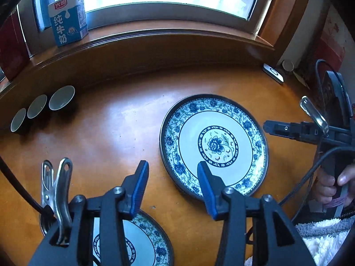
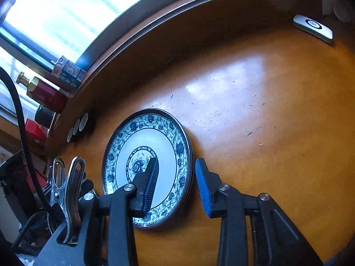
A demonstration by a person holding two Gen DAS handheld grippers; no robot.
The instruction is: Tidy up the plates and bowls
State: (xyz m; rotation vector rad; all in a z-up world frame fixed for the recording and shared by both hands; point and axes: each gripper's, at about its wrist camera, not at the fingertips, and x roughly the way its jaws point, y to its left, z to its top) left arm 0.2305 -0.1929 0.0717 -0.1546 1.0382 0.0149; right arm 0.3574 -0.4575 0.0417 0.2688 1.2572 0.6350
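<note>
Over the worktop (image 1: 111, 133), both grippers are hanging half-open and empty; the 6 o'clock plate (image 1: 144, 239) is awaiting stacking on the centre plate (image 1: 214, 144).

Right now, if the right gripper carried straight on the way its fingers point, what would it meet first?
Most likely the near rim of the blue floral plate: the open right gripper straddles that rim, nothing between its fingers. Depth is unclear; it could land on the table just beside the plate.

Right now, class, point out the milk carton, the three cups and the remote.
Milk carton (image 1: 67, 20): left wrist view, front face.
Cups (image 1: 37, 106): left wrist view, middle cup's inside.
Remote (image 2: 313, 28): right wrist view, top face.
</note>
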